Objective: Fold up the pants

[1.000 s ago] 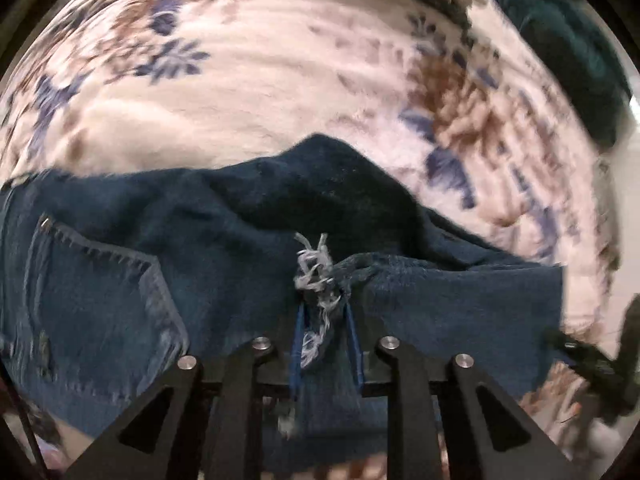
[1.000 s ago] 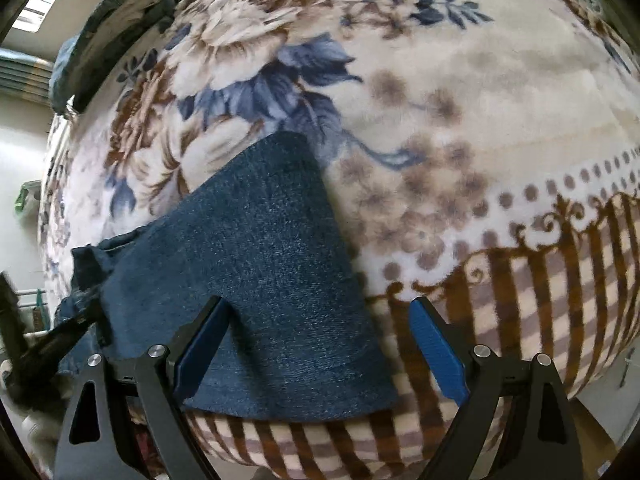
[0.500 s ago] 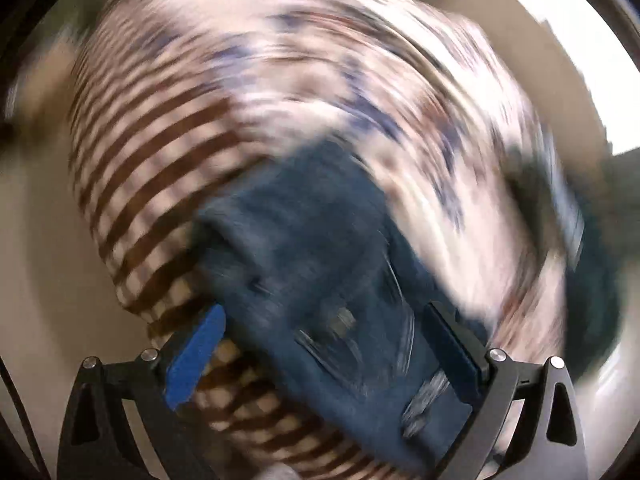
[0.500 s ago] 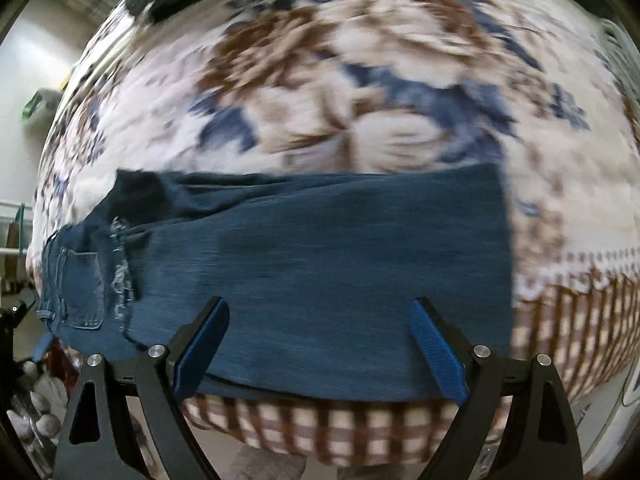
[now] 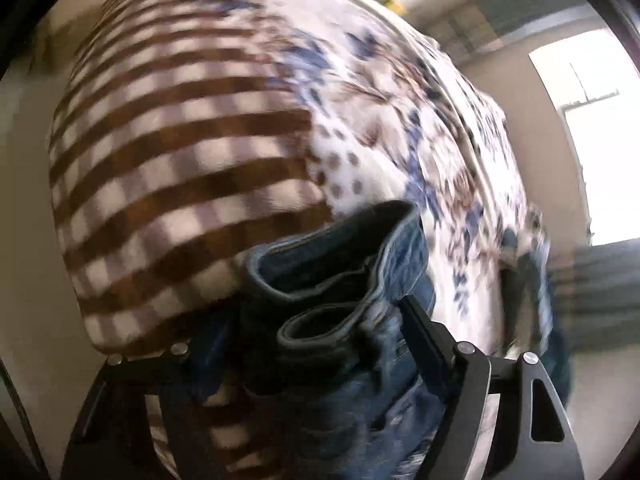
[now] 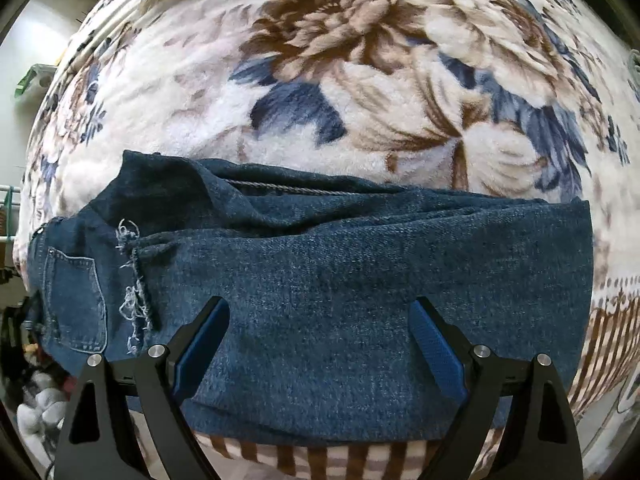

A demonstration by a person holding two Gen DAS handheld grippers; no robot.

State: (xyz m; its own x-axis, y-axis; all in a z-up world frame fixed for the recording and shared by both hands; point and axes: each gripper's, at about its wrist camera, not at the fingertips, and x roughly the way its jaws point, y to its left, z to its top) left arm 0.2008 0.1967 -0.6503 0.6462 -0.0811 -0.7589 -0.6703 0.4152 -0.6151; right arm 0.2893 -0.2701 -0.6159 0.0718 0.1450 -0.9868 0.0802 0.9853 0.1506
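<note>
The dark blue jeans (image 6: 320,280) lie folded lengthwise on the floral blanket (image 6: 360,80), back pocket and frayed hem at the left, fold edge at the right. My right gripper (image 6: 320,324) is open, its blue pads (image 6: 436,348) spread just above the denim near the bed's front edge. In the left wrist view, blurred, the waistband end of the jeans (image 5: 344,280) bulges between the spread fingers of my left gripper (image 5: 312,328); the jaws stand wide and do not pinch the cloth.
The blanket's brown checked border (image 5: 180,152) hangs over the bed edge. A window (image 5: 600,140) and beige wall show at the right. Dark clothing (image 5: 536,280) lies farther along the bed. Clutter (image 6: 36,400) sits on the floor at the left.
My left gripper let go of the frayed hem, opened, and swung round to the waistband end. My right gripper pulled back and now faces the whole folded length.
</note>
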